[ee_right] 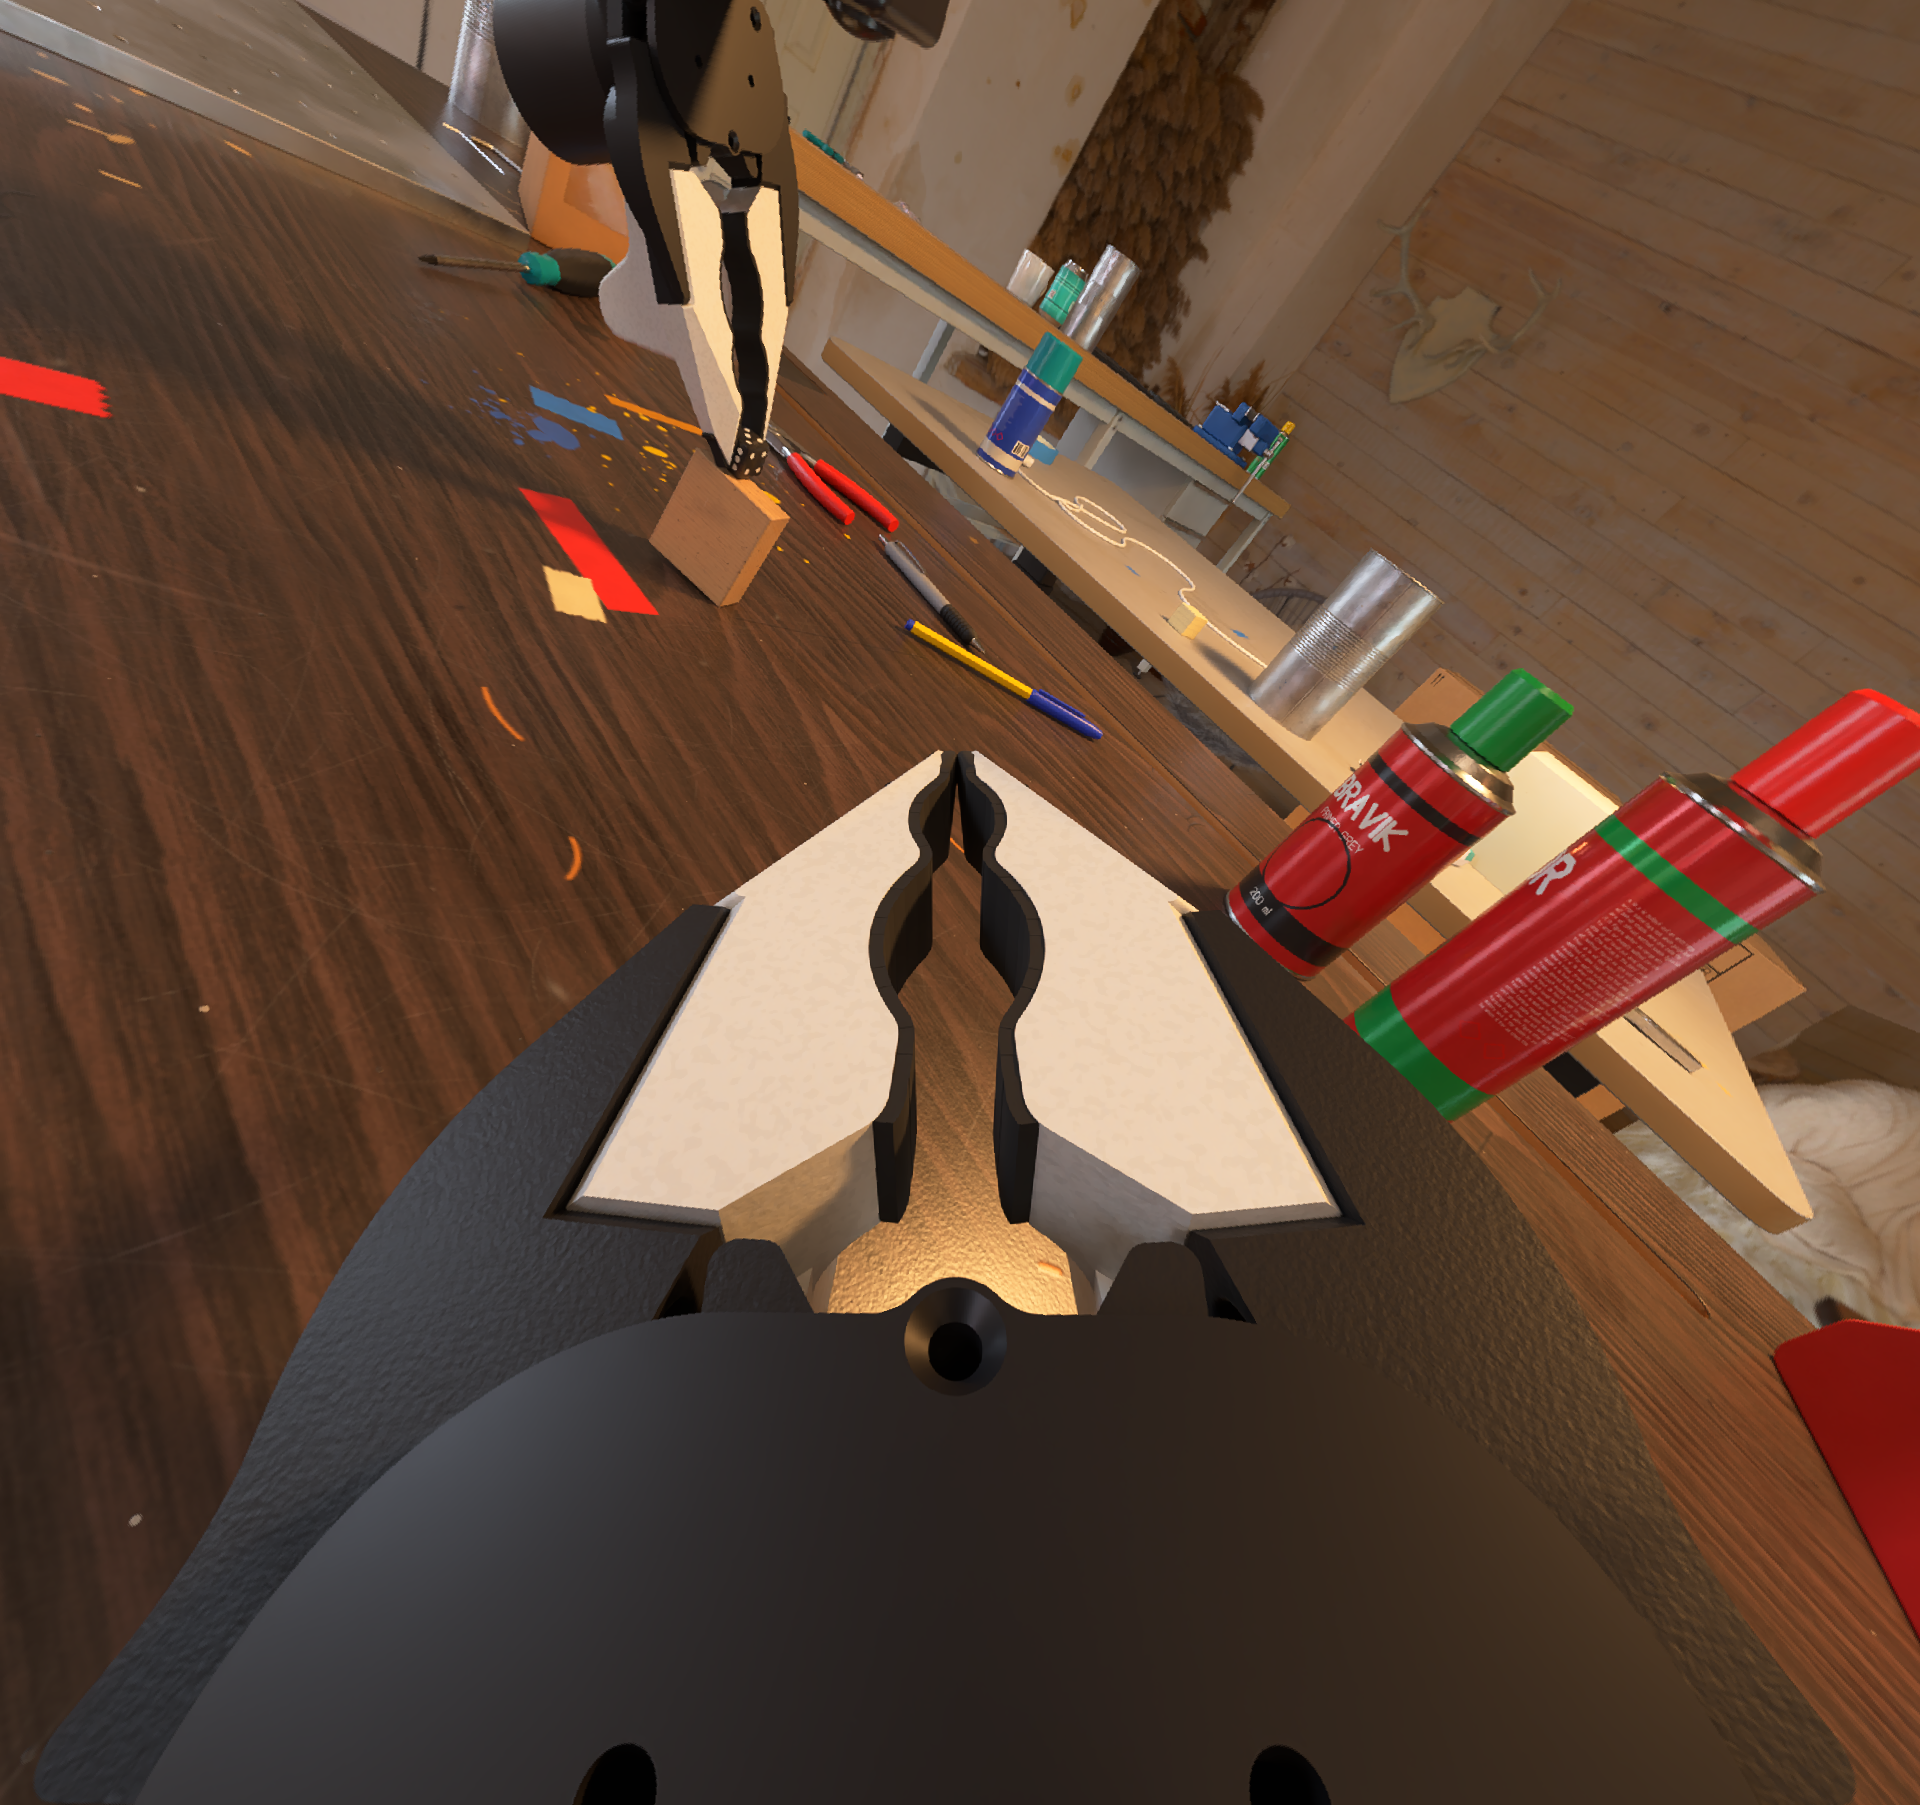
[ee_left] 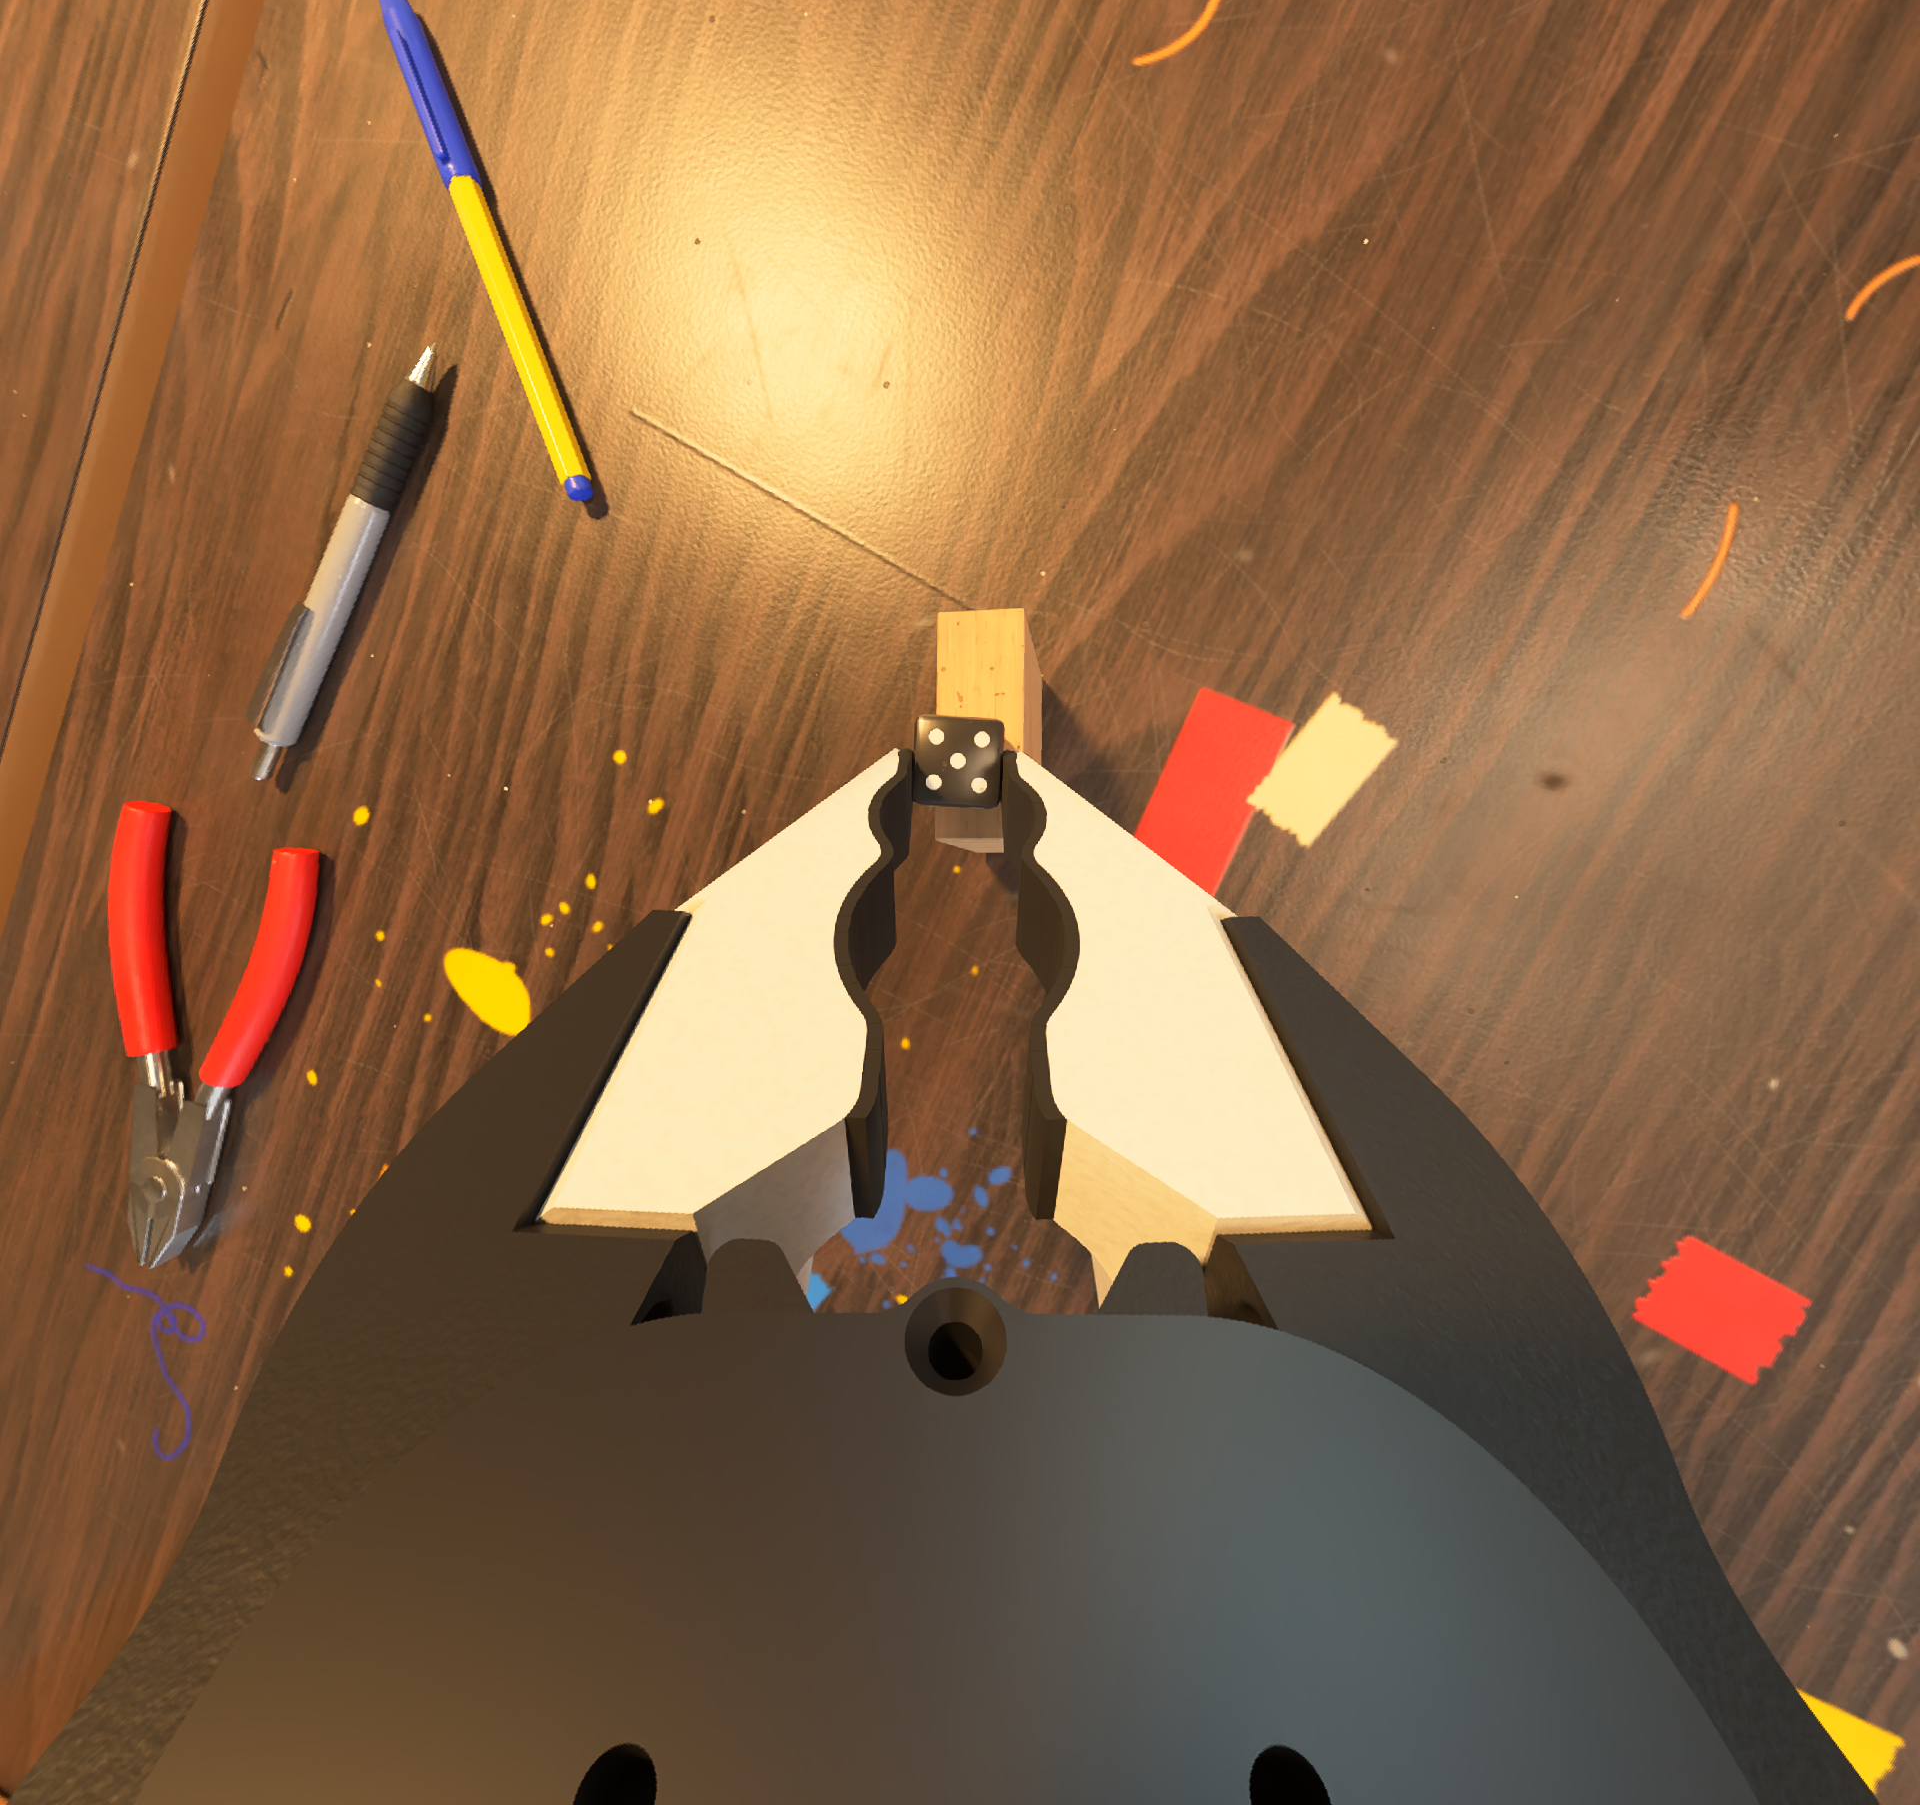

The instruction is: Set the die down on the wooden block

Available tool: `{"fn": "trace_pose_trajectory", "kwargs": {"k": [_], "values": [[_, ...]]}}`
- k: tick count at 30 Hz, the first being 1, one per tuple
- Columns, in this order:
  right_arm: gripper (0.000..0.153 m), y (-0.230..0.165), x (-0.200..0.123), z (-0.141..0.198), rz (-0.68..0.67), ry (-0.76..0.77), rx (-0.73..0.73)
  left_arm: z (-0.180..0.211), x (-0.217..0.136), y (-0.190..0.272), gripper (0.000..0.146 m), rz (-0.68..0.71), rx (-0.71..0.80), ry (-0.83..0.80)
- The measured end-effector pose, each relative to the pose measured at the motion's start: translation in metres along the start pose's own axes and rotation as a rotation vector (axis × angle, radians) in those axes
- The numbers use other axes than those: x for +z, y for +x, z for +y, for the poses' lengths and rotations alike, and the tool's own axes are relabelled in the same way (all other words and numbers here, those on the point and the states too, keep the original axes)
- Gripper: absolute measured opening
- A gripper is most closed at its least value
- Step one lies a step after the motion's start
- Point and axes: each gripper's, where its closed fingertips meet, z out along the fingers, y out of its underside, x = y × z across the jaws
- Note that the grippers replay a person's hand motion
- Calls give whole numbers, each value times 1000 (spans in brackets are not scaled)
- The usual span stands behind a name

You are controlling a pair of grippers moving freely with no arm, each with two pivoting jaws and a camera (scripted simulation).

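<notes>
My left gripper (ee_left: 958,766) is shut on a black die (ee_left: 957,761) with white pips, held at its fingertips directly over the near end of a pale wooden block (ee_left: 982,662) on the dark wooden table. In the right wrist view the left gripper (ee_right: 746,451) points down, with the die (ee_right: 748,455) at or just above the top edge of the wooden block (ee_right: 719,529); I cannot tell whether they touch. My right gripper (ee_right: 957,768) is shut and empty, low over the table, well short of the block.
Left of the block lie red-handled pliers (ee_left: 197,1007), a grey pen (ee_left: 338,571) and a blue-and-yellow pen (ee_left: 483,238). Red and cream tape patches (ee_left: 1210,784) are stuck to the table to its right. Two red spray cans (ee_right: 1382,825) stand by the table's edge, a screwdriver (ee_right: 540,267) farther off.
</notes>
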Motion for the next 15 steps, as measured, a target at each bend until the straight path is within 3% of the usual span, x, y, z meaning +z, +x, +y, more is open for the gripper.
{"fn": "trace_pose_trajectory", "kwargs": {"k": [15], "values": [[0,-4,1,1,-12,-6,-2,4,-11,1,22,-28,52,-129]]}}
